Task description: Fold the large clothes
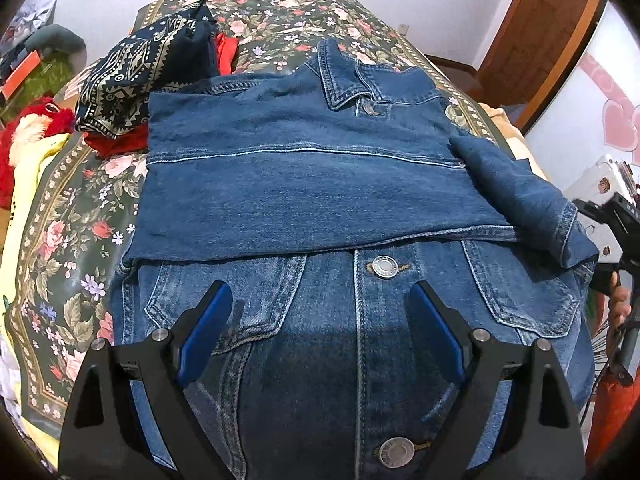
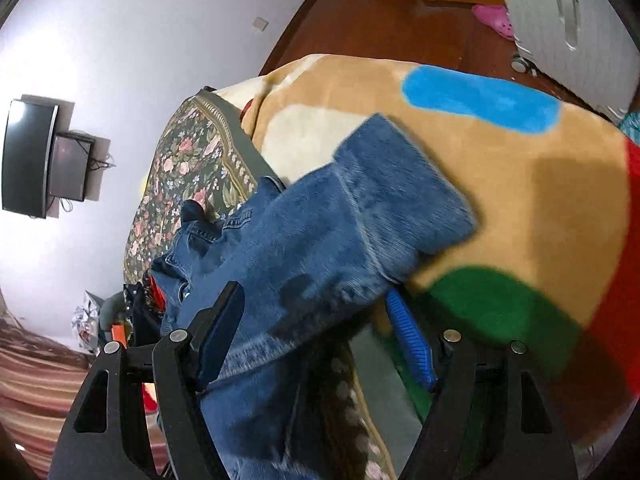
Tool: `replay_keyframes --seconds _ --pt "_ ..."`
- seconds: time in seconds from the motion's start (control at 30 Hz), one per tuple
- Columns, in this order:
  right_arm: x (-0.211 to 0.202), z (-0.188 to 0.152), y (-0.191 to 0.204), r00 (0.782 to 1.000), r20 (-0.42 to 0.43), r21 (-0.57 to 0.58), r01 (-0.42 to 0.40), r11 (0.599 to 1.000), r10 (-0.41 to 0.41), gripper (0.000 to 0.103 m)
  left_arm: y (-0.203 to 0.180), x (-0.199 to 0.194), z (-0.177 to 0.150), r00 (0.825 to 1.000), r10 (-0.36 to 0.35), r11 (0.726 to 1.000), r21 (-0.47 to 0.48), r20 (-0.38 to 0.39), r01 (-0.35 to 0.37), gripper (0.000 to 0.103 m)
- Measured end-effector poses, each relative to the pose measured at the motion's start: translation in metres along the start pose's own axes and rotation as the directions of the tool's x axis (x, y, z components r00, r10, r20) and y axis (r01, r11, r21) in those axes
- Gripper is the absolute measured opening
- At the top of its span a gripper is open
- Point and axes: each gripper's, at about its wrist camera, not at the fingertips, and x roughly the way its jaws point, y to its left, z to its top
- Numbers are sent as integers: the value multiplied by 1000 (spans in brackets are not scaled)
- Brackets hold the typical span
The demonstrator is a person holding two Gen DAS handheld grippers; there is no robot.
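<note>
Sleeve-folding on the jacket point(image 1: 304, 184): left tool point(image 1: 320, 332) gapes empty above it; right tool point(image 2: 316, 340), apart around the sleeve point(image 2: 340, 216), must clamp next.

the denim jacket point(image 1: 320, 184) runs off the bottom of the left wrist view, hem not visible. in the right wrist view its sleeve point(image 2: 360, 200) is smeared with blur, and so is the tan blanket point(image 2: 520, 200) under it. red cloth point(image 1: 116, 142) is mostly buried under the patterned navy fabric point(image 1: 132, 76), can't tell what it is.
</note>
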Motion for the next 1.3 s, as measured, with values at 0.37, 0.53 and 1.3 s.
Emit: replay_keyframes --seconds 0.37,0.53,1.3 --pt "-6 -3 33 997 58 -188 54 981 -43 12 10 -5 -3 1000 -18 1000 -22 23 18 90" --pt "-40 -9 82 990 144 -330 46 943 2 12 21 -6 -6 999 -32 998 -52 32 34 90" --pt "72 -175 235 947 -319 -648 -240 723 29 11 111 -45 -44 994 5 967 -253 109 23 90"
